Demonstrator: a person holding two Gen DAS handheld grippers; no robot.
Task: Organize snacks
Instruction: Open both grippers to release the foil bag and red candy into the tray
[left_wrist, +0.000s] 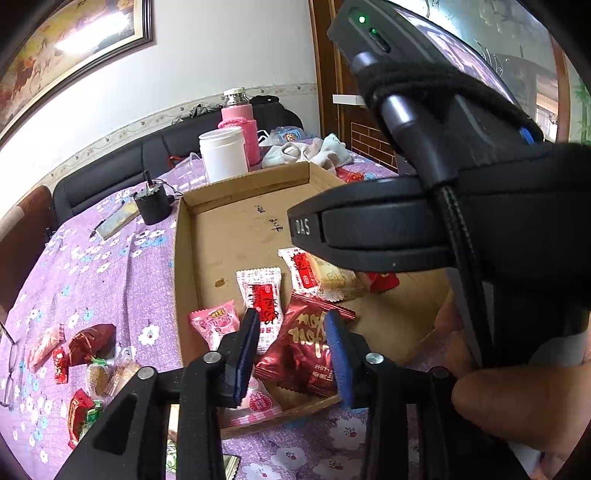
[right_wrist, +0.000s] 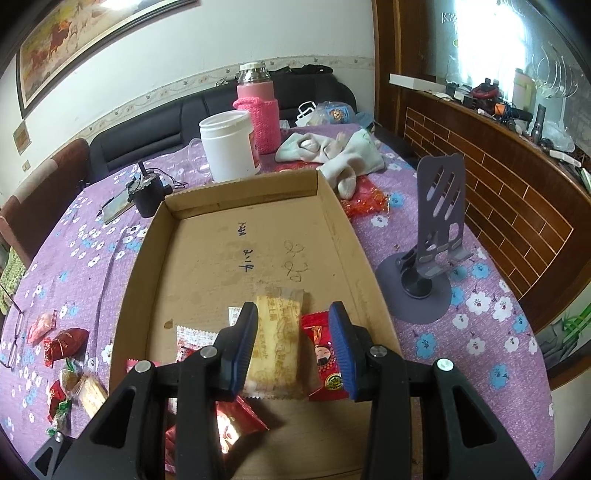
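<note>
Left gripper (left_wrist: 291, 354): black angular linkage arms, round silver screws at the pivots, ribbed blue finger pads (left_wrist: 338, 354). Right gripper (right_wrist: 293, 350): identical build. At right of the left view, its black housing (left_wrist: 369, 229) bears "DAS" lettering, a braided black cable (left_wrist: 458, 236), a green indicator light and bare skin-toned fingers (left_wrist: 517, 406).

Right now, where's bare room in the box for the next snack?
The far half of the box is bare cardboard, from the back wall down past the pen marks. The near half is crowded: yellow pack, red pack and white pack lie close together. Both tongs, left and right, hover open there.
</note>
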